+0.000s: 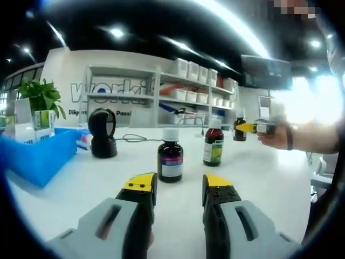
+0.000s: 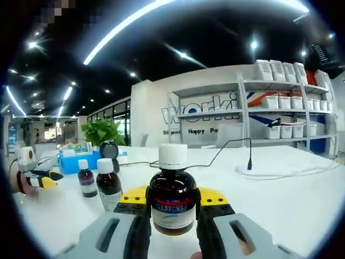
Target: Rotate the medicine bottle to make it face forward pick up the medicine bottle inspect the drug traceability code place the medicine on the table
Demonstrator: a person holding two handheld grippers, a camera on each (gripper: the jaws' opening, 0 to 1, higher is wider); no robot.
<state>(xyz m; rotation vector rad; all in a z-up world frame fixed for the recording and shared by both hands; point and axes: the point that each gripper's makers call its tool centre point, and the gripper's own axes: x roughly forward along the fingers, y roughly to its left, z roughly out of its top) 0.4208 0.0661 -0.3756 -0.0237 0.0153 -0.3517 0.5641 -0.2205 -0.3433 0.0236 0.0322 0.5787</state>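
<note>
Between the jaws of the right gripper (image 2: 172, 200), in the right gripper view, sat a brown medicine bottle (image 2: 172, 202) with a white cap, and the two yellow-tipped jaws pinched it from both sides. The bottle stood upright and its white label with a red band faced the camera. From this view it could not be told whether the bottle touched the white table (image 2: 291, 199) or was lifted just above it. In the left gripper view the same bottle (image 1: 240, 128) looked small and far off at the right, with the right gripper (image 1: 253, 128) and a hand (image 1: 279, 136) beside it. To the left in the right gripper view stood two more brown bottles, one with a white label (image 2: 109, 186) near the gripper and a smaller one (image 2: 87, 179) just beyond it. Farther left was the left gripper (image 2: 46, 178), held in a hand. In the left gripper view the left gripper (image 1: 179, 189) had its jaws spread apart with nothing between them. Ahead of it on the table stood a bottle with a purple label (image 1: 170, 155) and a bottle with a green label (image 1: 213, 142). A black scanner stand (image 1: 102, 133) stood to the left, next to a blue bin (image 1: 40, 156) with boxes in it. A green plant (image 1: 42, 97) rose behind the bin. White shelves (image 1: 188, 91) with boxes lined the back wall.
</note>
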